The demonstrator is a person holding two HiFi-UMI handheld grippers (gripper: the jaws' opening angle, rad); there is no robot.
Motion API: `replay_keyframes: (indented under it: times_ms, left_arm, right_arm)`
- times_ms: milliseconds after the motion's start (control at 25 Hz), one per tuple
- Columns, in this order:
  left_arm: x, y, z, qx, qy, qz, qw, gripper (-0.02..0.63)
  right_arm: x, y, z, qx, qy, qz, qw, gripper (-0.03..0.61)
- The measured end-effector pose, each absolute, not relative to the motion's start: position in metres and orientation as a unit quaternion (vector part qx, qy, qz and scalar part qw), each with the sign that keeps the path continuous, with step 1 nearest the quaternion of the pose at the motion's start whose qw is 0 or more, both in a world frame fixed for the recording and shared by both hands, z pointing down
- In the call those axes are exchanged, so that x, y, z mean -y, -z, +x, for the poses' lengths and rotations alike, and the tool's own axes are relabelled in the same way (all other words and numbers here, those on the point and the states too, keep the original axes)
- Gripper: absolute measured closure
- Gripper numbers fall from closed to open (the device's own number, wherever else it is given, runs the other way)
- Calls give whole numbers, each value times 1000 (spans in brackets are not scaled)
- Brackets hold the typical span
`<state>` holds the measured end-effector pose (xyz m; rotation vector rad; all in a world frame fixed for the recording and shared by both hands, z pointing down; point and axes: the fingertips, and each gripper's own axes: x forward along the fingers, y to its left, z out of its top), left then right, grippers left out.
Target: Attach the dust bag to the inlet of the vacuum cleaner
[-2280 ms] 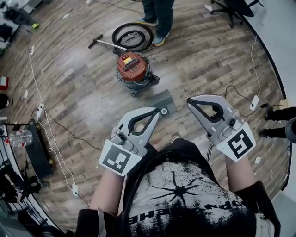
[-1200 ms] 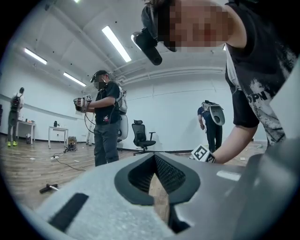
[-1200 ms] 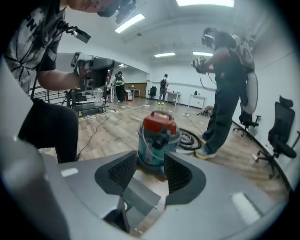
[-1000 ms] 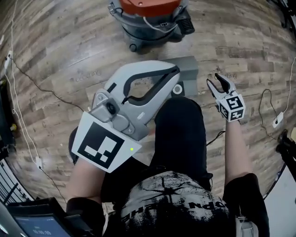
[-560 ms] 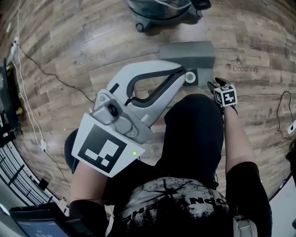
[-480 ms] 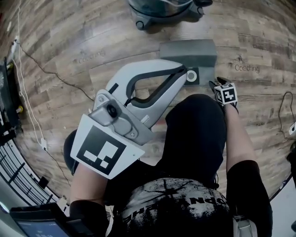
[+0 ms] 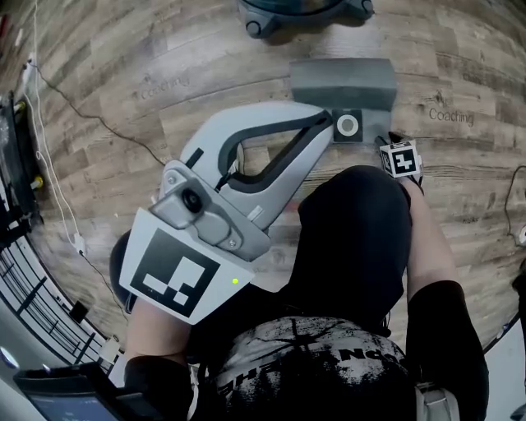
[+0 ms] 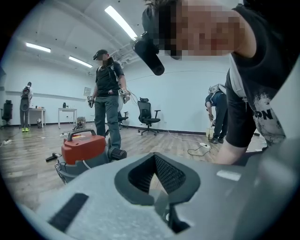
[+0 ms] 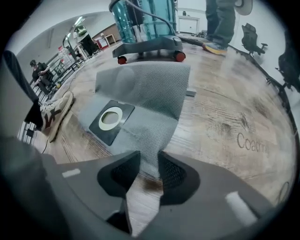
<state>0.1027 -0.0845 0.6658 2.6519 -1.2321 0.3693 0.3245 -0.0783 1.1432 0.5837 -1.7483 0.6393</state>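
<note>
While your right gripper (image 9: 149, 161) straddled the near edge of the flat grey mesh-fabric dust bag (image 9: 150, 89) on the wood-plank floor (image 9: 225, 112), its jaws had just been closing, about half apart, not yet pinching it. Your left gripper (image 8: 161, 204) was clamped shut on nothing. A shallow edge bite could slip, leaving the black collar (image 9: 111, 119) with white ring (the mating part) dangling. Floor lettering (image 7: 450, 116) read "Coaching".

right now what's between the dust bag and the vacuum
Only bare wood floor separates the dust bag from the vacuum; the head view shows it.
</note>
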Motion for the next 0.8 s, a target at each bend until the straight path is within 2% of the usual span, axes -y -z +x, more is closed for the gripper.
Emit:
replay_keyframes:
  times_ms: [320, 800]
  left_arm:
    - [87, -665, 93, 431, -119, 889, 98, 609]
    - [75, -675, 90, 423, -123, 893, 96, 609]
  right_arm:
    - [72, -1139, 309, 753, -290, 214, 550, 538]
    - [80, -1060, 270, 807, -345, 171, 447, 549]
